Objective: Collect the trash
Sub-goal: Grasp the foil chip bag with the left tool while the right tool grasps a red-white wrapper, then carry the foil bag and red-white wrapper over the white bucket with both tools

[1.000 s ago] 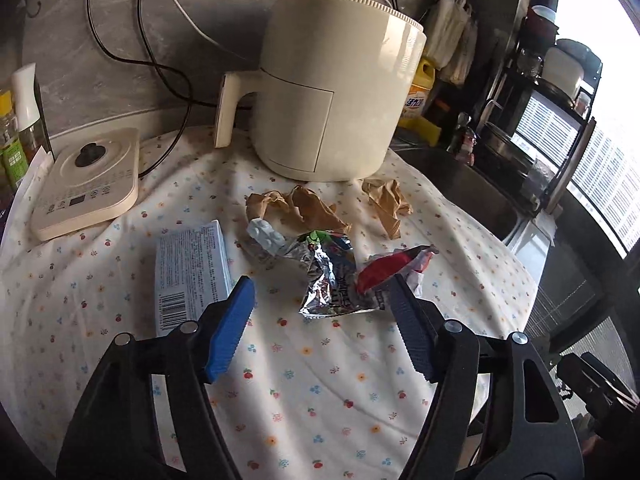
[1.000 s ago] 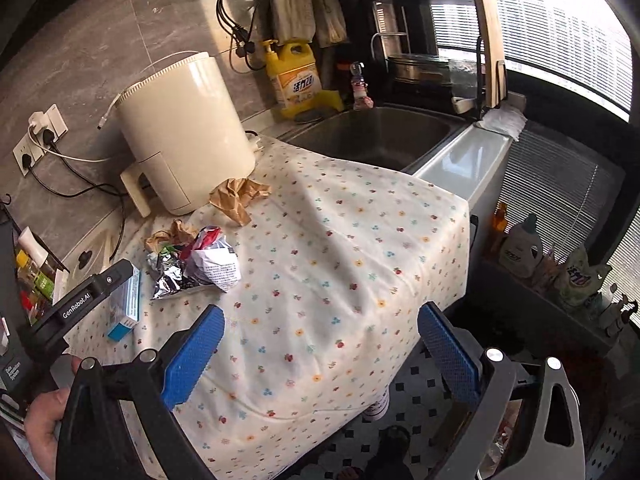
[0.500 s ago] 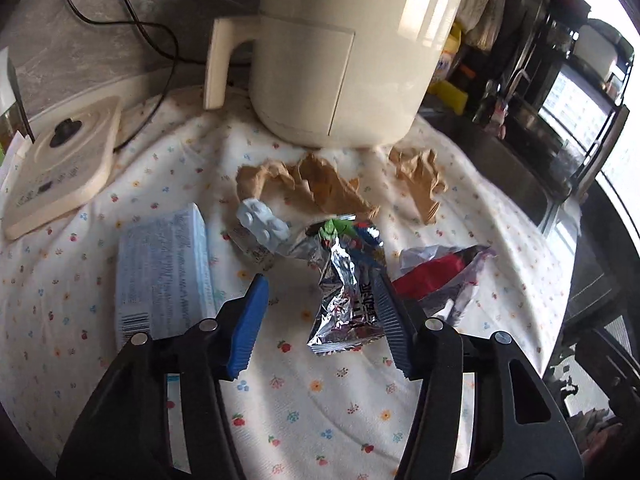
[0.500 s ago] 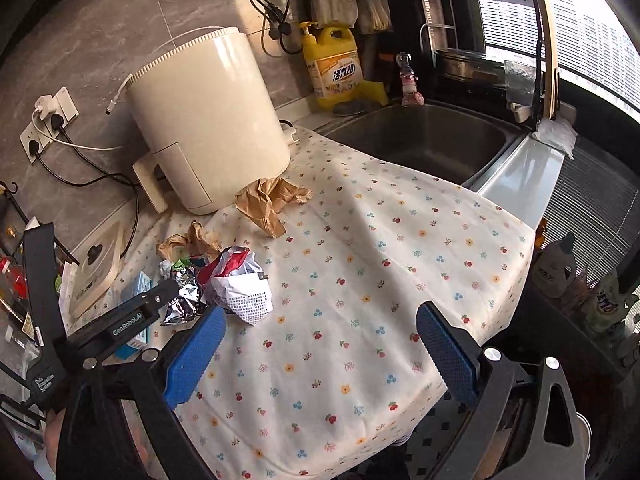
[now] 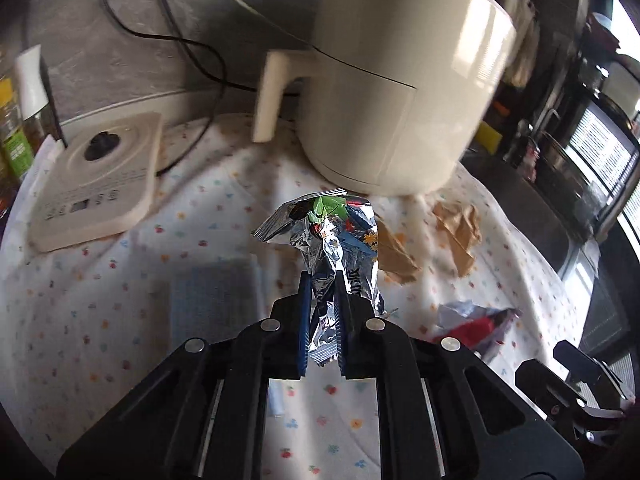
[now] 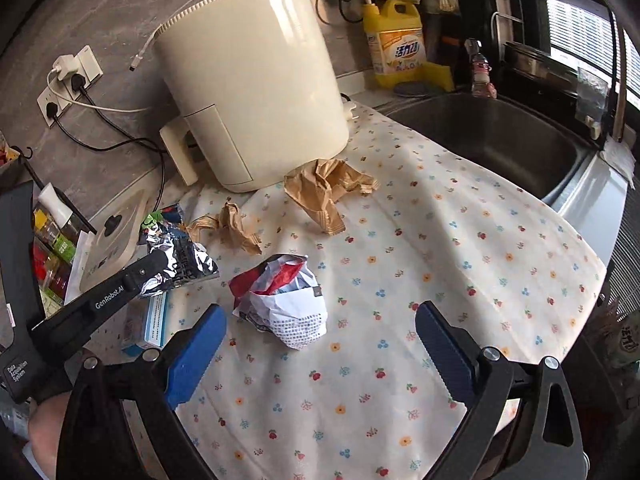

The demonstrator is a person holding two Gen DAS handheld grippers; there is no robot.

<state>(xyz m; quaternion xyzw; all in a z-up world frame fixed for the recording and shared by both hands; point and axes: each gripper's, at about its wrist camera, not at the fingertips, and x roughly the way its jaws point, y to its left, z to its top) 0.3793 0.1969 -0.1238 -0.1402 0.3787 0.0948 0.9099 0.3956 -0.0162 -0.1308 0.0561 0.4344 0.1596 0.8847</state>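
Note:
My left gripper (image 5: pixel 322 280) is shut on a crumpled silver foil wrapper (image 5: pixel 336 240) and holds it above the flowered cloth; the wrapper (image 6: pixel 176 252) and that gripper (image 6: pixel 152 268) show at the left of the right wrist view. My right gripper (image 6: pixel 320 328) is open and empty, its blue pads either side of a crumpled red and white wrapper (image 6: pixel 284 300), just short of it. That wrapper (image 5: pixel 476 324) also shows in the left wrist view. Two crumpled brown papers (image 6: pixel 328 188) (image 6: pixel 232 228) lie near the air fryer.
A cream air fryer (image 6: pixel 252 80) stands at the back. A white scale-like device (image 5: pixel 96 184) lies at the left, a blue and white box (image 6: pixel 154 320) beside it. A sink (image 6: pixel 492 136) lies to the right, a yellow detergent bottle (image 6: pixel 396 40) behind it. The cloth's edge (image 6: pixel 560 328) drops off at the right.
My left gripper closed on the foil wrapper and lifted it off the cloth. My right gripper moved closer to the red and white wrapper, still open.

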